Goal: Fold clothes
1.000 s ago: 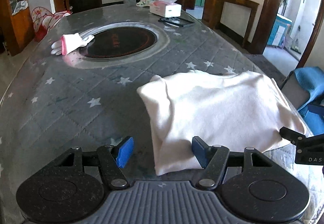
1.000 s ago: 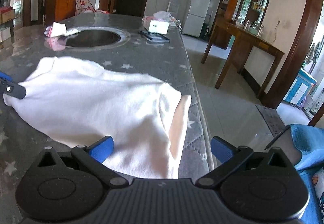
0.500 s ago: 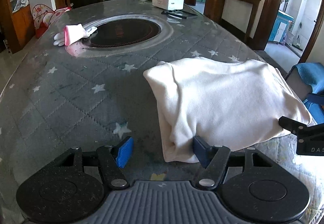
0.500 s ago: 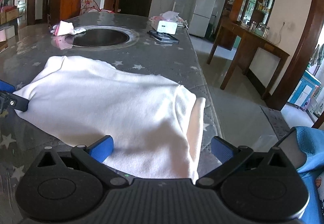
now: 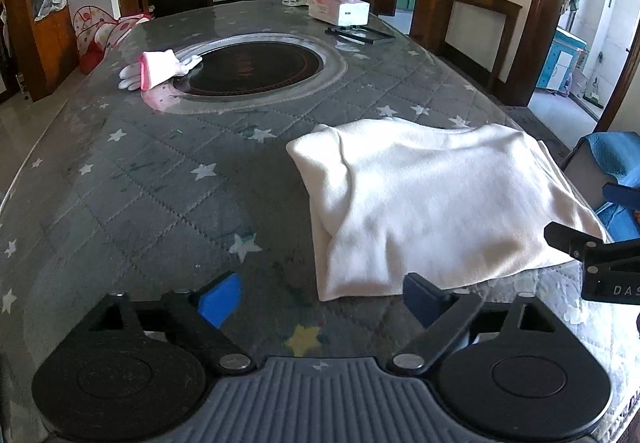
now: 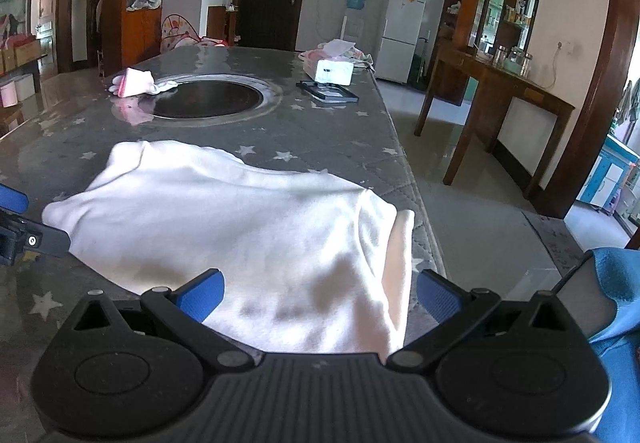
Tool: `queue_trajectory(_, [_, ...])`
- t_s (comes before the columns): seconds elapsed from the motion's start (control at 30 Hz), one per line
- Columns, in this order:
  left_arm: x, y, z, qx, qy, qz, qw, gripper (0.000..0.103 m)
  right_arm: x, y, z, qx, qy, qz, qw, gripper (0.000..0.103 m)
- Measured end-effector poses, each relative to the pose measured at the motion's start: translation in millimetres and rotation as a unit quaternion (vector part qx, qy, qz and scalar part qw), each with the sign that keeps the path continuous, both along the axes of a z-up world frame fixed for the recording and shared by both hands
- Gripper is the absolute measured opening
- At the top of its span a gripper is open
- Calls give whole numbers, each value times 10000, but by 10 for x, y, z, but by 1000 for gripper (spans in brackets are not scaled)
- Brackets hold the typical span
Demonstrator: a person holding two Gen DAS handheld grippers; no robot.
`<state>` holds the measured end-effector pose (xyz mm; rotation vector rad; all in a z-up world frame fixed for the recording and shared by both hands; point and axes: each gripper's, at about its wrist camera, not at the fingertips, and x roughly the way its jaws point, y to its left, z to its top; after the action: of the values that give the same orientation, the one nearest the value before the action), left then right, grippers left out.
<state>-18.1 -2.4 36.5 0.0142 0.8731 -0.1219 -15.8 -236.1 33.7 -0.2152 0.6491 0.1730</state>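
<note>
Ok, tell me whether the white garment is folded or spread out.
Folded. The white garment lies as a compact, doubled rectangle on the table, with stacked layers showing along its right edge in the right wrist view.

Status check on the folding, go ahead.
Left gripper opening, nothing between the jaws. Right gripper open over the cloth's edge. White garment folded on table. Nothing in the way.

A long table in grey star-print quilted cover has a round black hob sunk in it; white garment lies nearer than the hob, gloves touch its left rim, tissue box and black frame lie beyond it
</note>
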Motion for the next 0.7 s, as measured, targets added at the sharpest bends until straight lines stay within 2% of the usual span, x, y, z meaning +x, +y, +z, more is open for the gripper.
queue_trajectory(0.17, [-70,14,21,-59,-22,70,10000,103,-51,26,25,76,4,10,10000,103])
queue_trajectory(0.47, [-157,78,23,-199,86,192,9996,103,-107,39,15,171,48,-32,9998,103])
queue_trajectory(0.7, [-254,34,15,-24,31,208,9998,103,-196,63,-30,245,109,-10,9996,103])
